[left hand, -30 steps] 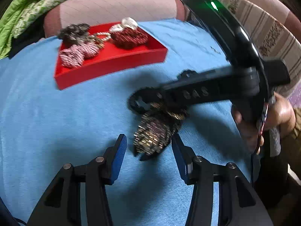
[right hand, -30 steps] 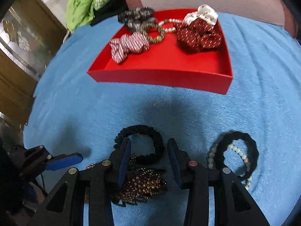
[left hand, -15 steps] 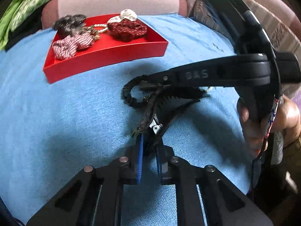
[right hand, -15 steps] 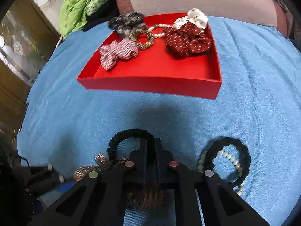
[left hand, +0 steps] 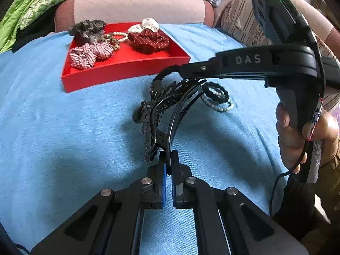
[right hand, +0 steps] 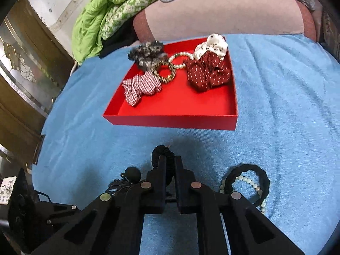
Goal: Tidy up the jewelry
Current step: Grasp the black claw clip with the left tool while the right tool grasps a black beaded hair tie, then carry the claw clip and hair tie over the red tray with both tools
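Observation:
My left gripper [left hand: 167, 159] is shut on a black toothed hair clip [left hand: 167, 108] with an ornate beaded top, lifted above the blue cloth. My right gripper [right hand: 170, 161] is shut on a black braided hair band [right hand: 162, 152]; in the left wrist view the band [left hand: 164, 73] hangs at that gripper's tips, above the clip. A red tray [left hand: 125, 68], also in the right wrist view [right hand: 170, 121], holds several scrunchies and bead bracelets at its back. A black band with a pale bead bracelet [right hand: 247, 182] lies on the cloth to the right [left hand: 216, 97].
The blue cloth [left hand: 53, 127] covers a rounded cushion surface. A pink cushion [right hand: 212, 17] and a green quilt [right hand: 110, 12] lie behind the tray. A wooden cabinet with glass [right hand: 19, 74] stands at the left. The person's right hand [left hand: 303, 136] holds the other gripper's handle.
Both grippers closed from open: the left on the hair clip, the right on the black band. Both items have risen off the cloth, pulling apart from each other.

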